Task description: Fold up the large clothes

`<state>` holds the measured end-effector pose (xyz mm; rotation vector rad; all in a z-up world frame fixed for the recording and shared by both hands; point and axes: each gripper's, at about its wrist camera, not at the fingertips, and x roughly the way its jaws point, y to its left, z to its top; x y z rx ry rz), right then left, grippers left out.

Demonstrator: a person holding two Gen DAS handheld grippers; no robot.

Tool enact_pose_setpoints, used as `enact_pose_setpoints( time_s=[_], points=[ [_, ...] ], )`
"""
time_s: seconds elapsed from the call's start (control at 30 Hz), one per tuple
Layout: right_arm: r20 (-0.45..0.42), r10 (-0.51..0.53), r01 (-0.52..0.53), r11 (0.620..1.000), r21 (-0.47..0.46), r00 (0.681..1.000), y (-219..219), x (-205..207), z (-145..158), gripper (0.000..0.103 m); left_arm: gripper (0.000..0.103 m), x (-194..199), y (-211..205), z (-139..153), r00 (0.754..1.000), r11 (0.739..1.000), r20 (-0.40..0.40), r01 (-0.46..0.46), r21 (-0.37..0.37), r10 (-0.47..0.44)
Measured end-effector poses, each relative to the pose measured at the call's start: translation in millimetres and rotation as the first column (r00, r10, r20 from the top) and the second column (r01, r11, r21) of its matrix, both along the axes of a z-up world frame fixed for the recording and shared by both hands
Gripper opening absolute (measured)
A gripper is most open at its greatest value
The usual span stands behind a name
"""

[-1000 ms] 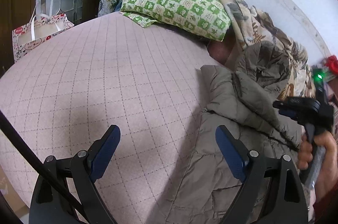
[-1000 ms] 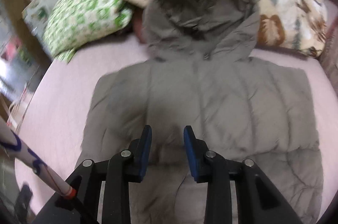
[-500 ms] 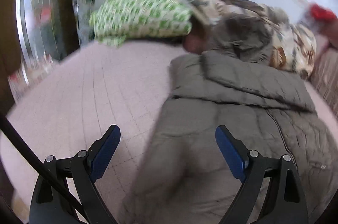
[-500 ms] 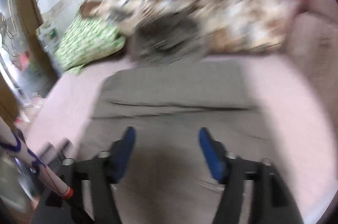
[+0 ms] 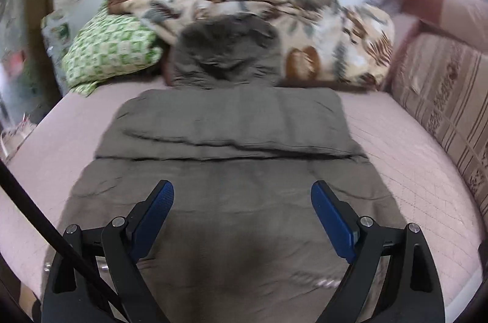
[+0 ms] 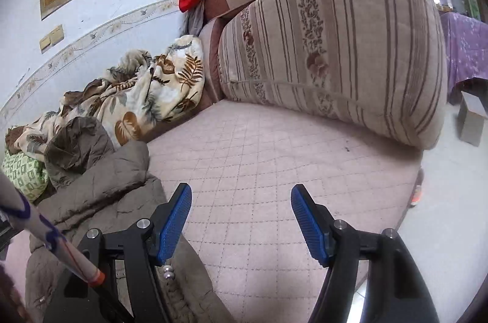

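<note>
A grey-brown hooded puffer coat (image 5: 231, 158) lies flat on the pink quilted bed (image 5: 405, 146), both sleeves folded across its chest and the hood (image 5: 227, 48) toward the wall. My left gripper (image 5: 242, 198) is open and empty, hovering over the coat's lower half. My right gripper (image 6: 241, 201) is open and empty over the bare bed, just right of the coat's side edge (image 6: 100, 185). Metal snaps (image 6: 168, 271) on the coat's hem show below its left finger.
A green checked pillow (image 5: 106, 51) and a leaf-print blanket (image 5: 320, 27) lie along the wall. A striped cushion (image 6: 335, 48) bounds the bed's right side. The bed's edge and floor (image 6: 442, 201) show at the right. A box (image 6: 472, 121) stands on the floor.
My left gripper swung right from the bare bed to centre over the coat. My right gripper opened wide and swung right off the coat, now facing the striped cushion.
</note>
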<state>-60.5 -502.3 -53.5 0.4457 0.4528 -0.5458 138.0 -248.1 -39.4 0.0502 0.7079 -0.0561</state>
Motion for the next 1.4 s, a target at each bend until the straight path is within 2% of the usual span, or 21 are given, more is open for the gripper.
enact_pose_setpoints(
  time_s=[0.1,0.27,0.43,0.5,0.57,0.67,0.77,0.87,1.03,1.4],
  points=[
    [-0.028,0.052,-0.05,0.998,0.04,0.998,3.7,12.7,-6.8,0.072,0.091,17.1,-36.6,-12.7,0.999,0.999,-0.03,0.025,0.038,-0.023],
    [-0.004,0.08,-0.08,0.997,0.002,0.997,12.5,14.9,-10.1,0.075,0.091,40.9,-76.3,-44.1,0.993,0.992,-0.091,0.079,0.095,-0.071],
    [-0.005,0.105,-0.105,0.994,-0.022,0.994,17.4,18.1,-9.8,0.075,0.091,64.1,-103.4,-93.4,0.963,0.983,-0.242,0.146,0.108,-0.117],
    [-0.026,0.101,-0.103,0.993,-0.056,0.995,18.0,19.0,-11.1,0.076,0.091,70.2,-109.8,-104.8,0.958,0.983,-0.264,0.146,0.111,-0.112],
    [-0.042,0.084,-0.087,0.994,-0.064,0.996,13.9,18.8,-13.2,0.077,0.091,72.6,-112.8,-110.2,0.962,0.984,-0.251,0.137,0.114,-0.105],
    [-0.057,0.044,-0.044,0.999,-0.005,0.997,-0.8,18.3,-19.6,0.077,0.093,75.4,-113.1,-116.9,0.964,0.985,-0.245,0.135,0.105,-0.106],
    [-0.066,0.029,-0.026,0.999,0.041,0.997,-5.9,22.6,-24.4,0.077,0.096,77.7,-104.9,-120.3,0.961,0.99,-0.254,0.125,0.062,-0.106],
    [-0.074,0.065,-0.063,0.998,0.027,0.995,4.7,30.6,-22.7,0.077,0.097,80.6,-98.3,-121.5,0.958,0.992,-0.264,0.121,0.024,-0.11],
    [-0.095,0.111,-0.116,0.992,-0.048,0.989,26.9,40.8,-19.1,0.079,0.097,80.4,-98.2,-122.4,0.959,0.993,-0.262,0.121,0.017,-0.112],
    [-0.093,0.086,-0.089,0.996,-0.031,0.992,23.0,34.8,-19.6,0.08,0.097,78.4,-101.2,-121.8,0.962,0.993,-0.253,0.116,0.032,-0.104]
  ],
)
